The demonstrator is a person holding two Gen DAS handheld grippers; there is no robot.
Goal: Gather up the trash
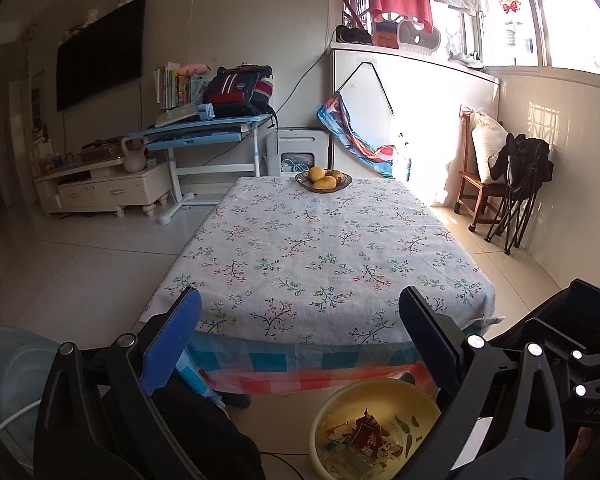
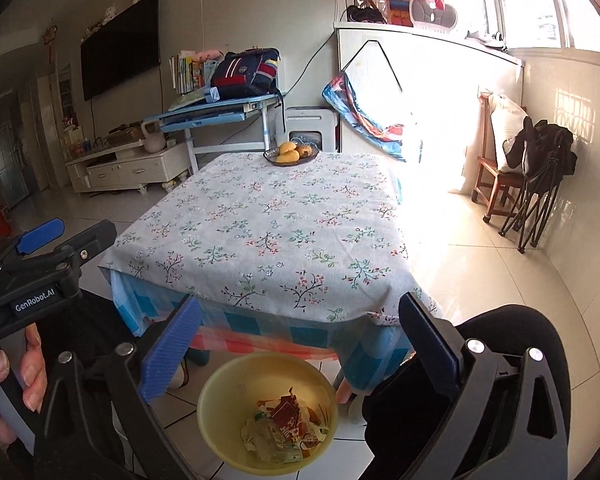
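while both tools hang over the floor bin: trash in bin, table top bare but for fruit

with both wrist views aimed across the table, noted as follows. left gripper [image 1: 300, 344]: blue pads spread wide, nothing between them. right gripper [image 2: 300, 344]: likewise spread wide, nothing held. left tool also visible at left edge of right wrist view, bare fingers [image 2: 32, 368] wrapped on its handle.

yellow bin [image 2: 220, 392] on tiled floor just below near edge of table, between the two black-clad knees. trash [image 2: 284, 428] inside bin: crumpled wrappers, a red-brown packet on top, clear plastic beneath. same bin [image 1: 336, 412] seen low in left wrist view, partly hidden behind right finger of that tool.

table [image 1: 320, 248] covered by floral cloth over a checked one. fruit bowl [image 1: 323, 181] at far edge, yellow fruit in it. well apart beyond: blue desk [image 1: 204, 132] with backpack [image 1: 240, 90] on top, wall tv [image 1: 100, 52], wooden chair [image 1: 480, 188] at right by the window.
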